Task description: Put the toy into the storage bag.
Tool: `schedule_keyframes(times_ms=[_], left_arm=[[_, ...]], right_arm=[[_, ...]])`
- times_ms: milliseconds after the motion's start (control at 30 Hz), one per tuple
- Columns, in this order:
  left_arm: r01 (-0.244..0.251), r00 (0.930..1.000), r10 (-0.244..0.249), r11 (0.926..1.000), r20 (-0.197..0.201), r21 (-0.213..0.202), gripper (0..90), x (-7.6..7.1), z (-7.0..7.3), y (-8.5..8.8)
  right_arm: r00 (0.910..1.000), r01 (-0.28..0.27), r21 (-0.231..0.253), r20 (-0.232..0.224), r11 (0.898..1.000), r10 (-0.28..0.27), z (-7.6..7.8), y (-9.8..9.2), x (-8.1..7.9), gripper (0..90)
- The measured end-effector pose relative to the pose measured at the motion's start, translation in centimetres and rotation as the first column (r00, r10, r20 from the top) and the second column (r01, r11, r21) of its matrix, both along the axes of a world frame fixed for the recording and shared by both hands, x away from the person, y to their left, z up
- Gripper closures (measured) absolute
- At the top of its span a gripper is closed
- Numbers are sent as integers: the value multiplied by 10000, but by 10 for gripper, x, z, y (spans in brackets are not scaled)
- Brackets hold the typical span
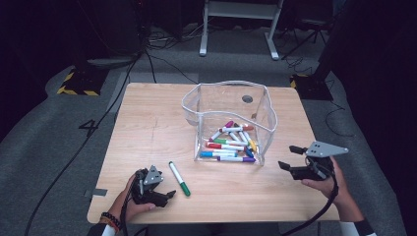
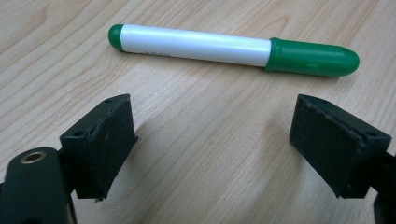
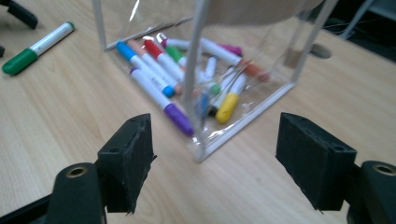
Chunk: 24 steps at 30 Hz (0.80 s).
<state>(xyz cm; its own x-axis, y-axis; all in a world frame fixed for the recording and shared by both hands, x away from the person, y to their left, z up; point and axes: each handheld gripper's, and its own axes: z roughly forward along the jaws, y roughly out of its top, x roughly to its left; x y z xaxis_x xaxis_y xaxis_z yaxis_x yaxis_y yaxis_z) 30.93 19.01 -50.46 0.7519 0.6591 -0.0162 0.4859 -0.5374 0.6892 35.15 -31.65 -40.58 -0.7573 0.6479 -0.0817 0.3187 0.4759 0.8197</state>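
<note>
Both tongs stand released: my left tongs [image 1: 164, 195] low on the worktop [image 1: 147, 128], my right tongs [image 1: 290, 157] at the clear bin [image 1: 226, 105]'s lower right corner. Below centre lies the green marker [image 1: 179, 178], just beside the left tongs. Light, stiff and slippery, I judge; best pinched across its white barrel.

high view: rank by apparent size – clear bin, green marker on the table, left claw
1. clear bin
2. left claw, with its body
3. green marker
The last two look close, so their order is unsure.
</note>
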Motion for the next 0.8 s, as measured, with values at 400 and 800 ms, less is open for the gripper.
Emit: schedule_keyframes(times_ms=[400,800], left_arm=[[36,10000,-36,10000,9,22,144,-1,0,4],[88,10000,-88,10000,18,16,144,-1,0,4]], right_arm=[[9856,-1414,-530,-1014,9885,1356,-56,61,-9,279],[9550,-2789,-810,-1280,9569,2675,-82,139,-17,290]])
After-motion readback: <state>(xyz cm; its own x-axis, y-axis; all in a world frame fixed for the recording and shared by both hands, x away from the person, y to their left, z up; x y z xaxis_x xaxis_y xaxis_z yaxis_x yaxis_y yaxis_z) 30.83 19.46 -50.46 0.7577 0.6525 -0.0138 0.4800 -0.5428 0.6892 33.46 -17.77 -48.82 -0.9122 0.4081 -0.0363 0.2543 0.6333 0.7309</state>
